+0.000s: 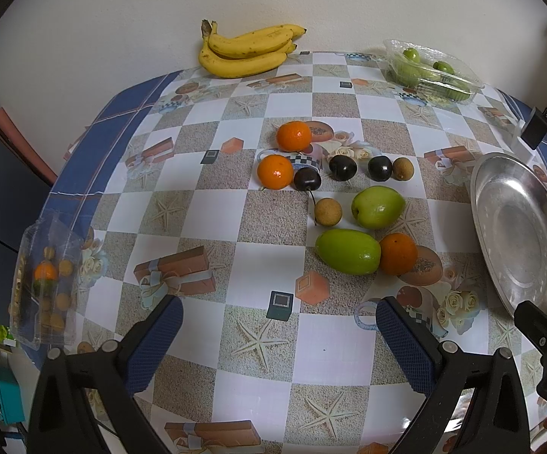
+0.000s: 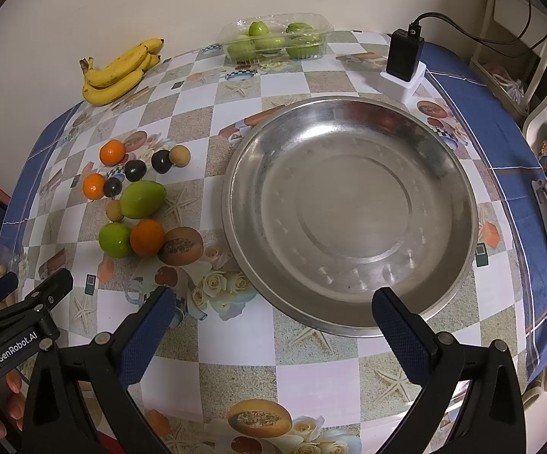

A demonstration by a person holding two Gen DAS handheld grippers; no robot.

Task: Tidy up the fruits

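On the left, the left gripper hovers over the counter with its fingers wide apart and nothing between them. The loose fruit lies ahead of it and slightly to its right. The nearest piece is a green fruit, whose long axis runs roughly crosswise to the fingers' line of sight. An orange touches its right end. Beyond them sit a second green fruit, a small brown fruit, dark plums and two more oranges.

To the right, the steel dish stands empty, directly in front of the right gripper, also spread open and holding nothing.

By my reading, the left gripper is the nearer one to the fruit, and the dish lies to the right of the pile.
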